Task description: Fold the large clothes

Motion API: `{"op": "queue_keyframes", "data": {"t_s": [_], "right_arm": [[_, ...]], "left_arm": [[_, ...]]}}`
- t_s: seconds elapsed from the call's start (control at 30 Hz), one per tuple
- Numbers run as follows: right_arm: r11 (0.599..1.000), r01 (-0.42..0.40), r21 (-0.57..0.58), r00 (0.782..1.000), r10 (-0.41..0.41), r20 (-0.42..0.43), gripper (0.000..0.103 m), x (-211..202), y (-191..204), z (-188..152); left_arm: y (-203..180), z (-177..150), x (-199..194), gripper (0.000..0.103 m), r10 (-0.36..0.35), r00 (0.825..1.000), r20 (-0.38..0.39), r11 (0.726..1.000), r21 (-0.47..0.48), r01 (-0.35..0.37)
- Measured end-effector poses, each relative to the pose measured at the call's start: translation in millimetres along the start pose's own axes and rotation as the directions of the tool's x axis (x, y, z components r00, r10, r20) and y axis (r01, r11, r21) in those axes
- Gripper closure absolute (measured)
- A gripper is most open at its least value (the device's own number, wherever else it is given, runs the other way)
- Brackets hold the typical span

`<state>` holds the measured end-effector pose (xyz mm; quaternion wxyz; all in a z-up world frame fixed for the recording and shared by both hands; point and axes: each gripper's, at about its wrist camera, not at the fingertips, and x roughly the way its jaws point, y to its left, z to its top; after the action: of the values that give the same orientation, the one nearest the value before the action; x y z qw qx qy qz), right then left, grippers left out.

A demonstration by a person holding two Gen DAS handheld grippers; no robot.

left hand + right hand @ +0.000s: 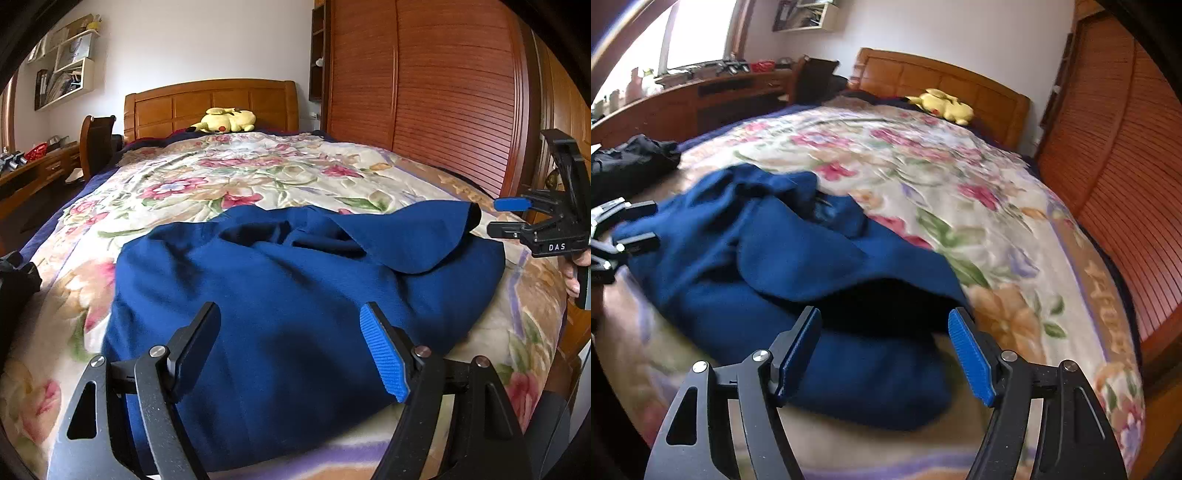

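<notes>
A large dark blue garment (pixel 295 280) lies rumpled on the floral bedspread (pixel 236 177), near the foot of the bed. One part is folded over its right side (pixel 406 236). My left gripper (pixel 291 332) hovers open over the garment's near edge with nothing between its fingers. My right gripper (pixel 498 218) stands open at the garment's right end, clear of the cloth. In the right wrist view the garment (pixel 775 258) spreads to the left, and the right gripper (pixel 884 332) is open over its folded edge. The left gripper (pixel 646 225) shows at the far left.
A yellow plush toy (pixel 225 121) rests by the wooden headboard (pixel 210 99). A slatted wooden wardrobe (pixel 424 81) runs along the bed's right side. A desk (pixel 701 96) and chair (pixel 98 142) stand to the left. Dark clothing (pixel 631 158) lies on the bed's left edge.
</notes>
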<state>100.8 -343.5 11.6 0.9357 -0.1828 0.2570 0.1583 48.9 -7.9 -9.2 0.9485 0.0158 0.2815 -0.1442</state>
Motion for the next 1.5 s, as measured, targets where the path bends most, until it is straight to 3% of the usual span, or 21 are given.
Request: {"op": "queue_keyframes", "data": {"t_s": [0.2,0.5,0.57,0.63,0.7,1.0,1.17,1.4,1.47,1.5], "right_arm": [[0.999,0.036,0.006,0.998,-0.035,-0.042,0.03,14,-11,-8],[0.999,0.041,-0.024,0.998,-0.042,-0.044,0.031,59,-9,9],[0.998,0.032,-0.046,0.999,-0.034,-0.037,0.05,69,-9,14],[0.998,-0.009,-0.068,0.999,0.006,-0.038,0.095,79,-9,22],[0.995,0.003,-0.1,1.0,-0.004,-0.012,0.098,86,-9,31],[1.0,-0.008,-0.016,0.998,0.009,0.067,0.099,125,-47,91],[0.995,0.025,0.094,1.0,-0.026,0.002,0.099,165,-73,108],[0.969,0.158,0.189,0.982,-0.134,-0.131,0.098,208,-88,112],[0.963,0.192,0.19,0.974,-0.163,-0.155,0.077,215,-92,112],[0.96,0.208,0.186,0.971,-0.18,-0.159,0.061,216,-92,113]], "left_arm": [[-7,1,7,0.024,-0.001,1.0,-0.011,1.0,0.012,0.001],[-10,0,12,0.024,0.009,1.0,-0.03,1.0,0.019,-0.008],[-9,-1,13,0.024,0.011,0.999,-0.033,1.0,0.018,-0.01],[-9,-2,14,0.024,0.012,0.999,-0.038,1.0,0.018,-0.011],[-9,-2,14,0.024,0.011,0.999,-0.04,1.0,0.019,-0.01],[-7,0,15,0.024,0.005,0.999,-0.039,1.0,0.013,-0.004],[-4,0,18,0.024,-0.004,0.999,-0.049,1.0,0.002,0.004],[-2,0,15,0.024,-0.013,0.999,-0.045,1.0,-0.011,0.012],[-2,0,15,0.024,-0.012,0.999,-0.044,1.0,-0.008,0.012],[-1,0,14,0.024,-0.012,0.999,-0.044,1.0,-0.008,0.011]]}}
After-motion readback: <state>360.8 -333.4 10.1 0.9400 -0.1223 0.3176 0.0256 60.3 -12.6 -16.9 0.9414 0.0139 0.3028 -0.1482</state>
